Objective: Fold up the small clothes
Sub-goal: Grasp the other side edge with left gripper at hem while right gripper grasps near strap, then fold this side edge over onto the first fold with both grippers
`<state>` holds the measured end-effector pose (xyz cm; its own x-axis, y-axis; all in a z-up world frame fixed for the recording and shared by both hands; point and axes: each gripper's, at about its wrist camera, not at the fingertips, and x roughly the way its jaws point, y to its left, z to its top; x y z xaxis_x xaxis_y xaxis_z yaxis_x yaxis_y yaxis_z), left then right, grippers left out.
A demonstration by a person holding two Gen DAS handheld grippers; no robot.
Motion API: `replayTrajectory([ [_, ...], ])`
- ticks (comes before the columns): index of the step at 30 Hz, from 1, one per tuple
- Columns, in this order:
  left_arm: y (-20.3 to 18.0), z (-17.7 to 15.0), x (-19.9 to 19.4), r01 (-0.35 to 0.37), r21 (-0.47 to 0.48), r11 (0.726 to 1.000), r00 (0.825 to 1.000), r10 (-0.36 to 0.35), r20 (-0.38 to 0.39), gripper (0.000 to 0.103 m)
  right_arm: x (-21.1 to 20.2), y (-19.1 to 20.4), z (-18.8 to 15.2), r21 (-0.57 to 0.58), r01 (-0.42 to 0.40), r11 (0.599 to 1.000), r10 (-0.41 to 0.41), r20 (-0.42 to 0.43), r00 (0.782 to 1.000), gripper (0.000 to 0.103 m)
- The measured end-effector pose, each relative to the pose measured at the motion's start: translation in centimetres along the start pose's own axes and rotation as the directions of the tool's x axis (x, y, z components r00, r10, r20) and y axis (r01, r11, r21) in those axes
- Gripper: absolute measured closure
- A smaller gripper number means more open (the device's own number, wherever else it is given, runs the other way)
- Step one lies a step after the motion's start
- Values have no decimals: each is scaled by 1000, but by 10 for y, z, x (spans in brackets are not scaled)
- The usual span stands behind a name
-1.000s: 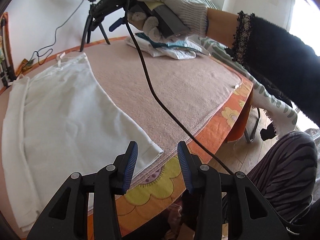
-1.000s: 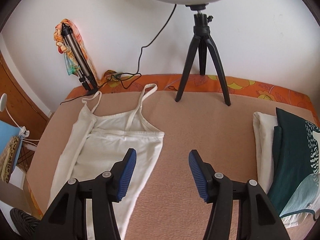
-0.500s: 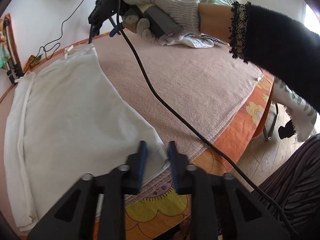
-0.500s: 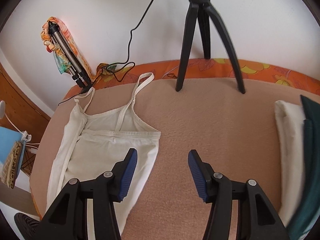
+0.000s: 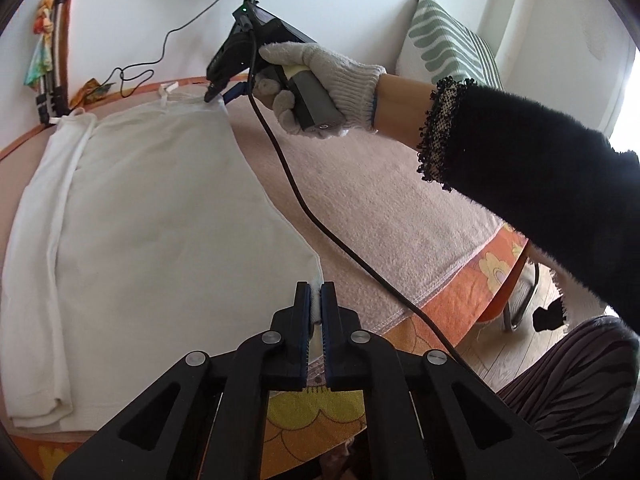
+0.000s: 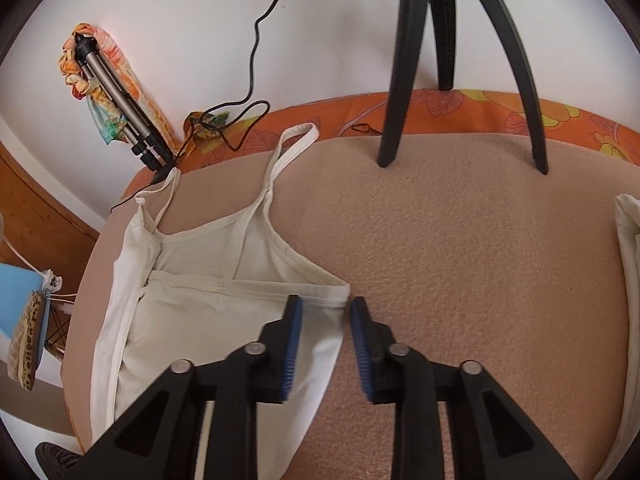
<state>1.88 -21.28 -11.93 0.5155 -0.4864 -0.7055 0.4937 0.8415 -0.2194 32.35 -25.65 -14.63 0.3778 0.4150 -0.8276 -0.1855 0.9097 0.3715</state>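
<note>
A white strappy top (image 5: 152, 216) lies flat on the pink towel, its left side folded in. My left gripper (image 5: 316, 300) is shut on the top's near right hem corner. In the right wrist view the top (image 6: 224, 264) shows its straps and neckline. My right gripper (image 6: 324, 312) is partly open, its jaws either side of the top's right armpit corner, low over the cloth. The left wrist view shows that gripper (image 5: 218, 94) at the far corner, held by a gloved hand.
A ring light tripod (image 6: 448, 60) stands at the table's back edge. A folded tripod wrapped in a scarf (image 6: 116, 100) leans in the back left corner. Folded clothes (image 6: 628, 264) lie at the right. The orange flowered tablecloth (image 5: 472, 296) marks the table edge. A cable (image 5: 320, 224) crosses the towel.
My left gripper moved forward and shut on the hem corner. My right gripper moved down and left to the armpit corner and its jaws narrowed.
</note>
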Motion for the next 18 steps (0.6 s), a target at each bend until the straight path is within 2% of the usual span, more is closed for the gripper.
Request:
replayTrajectory([
  [2,1,0,-1,1,-7,1000,1000,-1,7,99,1,3,1,-6,8,1000,-8,2,1000,96],
  [4,1,-1,-3,3,-20,1000,1000,-3,14,99,-1,6,3,-1,12,1000,-12,2,1000,98],
  [11,14,-4,-20,3,-57,998,998,0,63,99,-17,27,13,-8,75,997,-74,21,997,99],
  [18,31,-9,-43,-3,-95,995,994,13,109,99,-29,67,22,-53,143,988,-141,34,989,99],
])
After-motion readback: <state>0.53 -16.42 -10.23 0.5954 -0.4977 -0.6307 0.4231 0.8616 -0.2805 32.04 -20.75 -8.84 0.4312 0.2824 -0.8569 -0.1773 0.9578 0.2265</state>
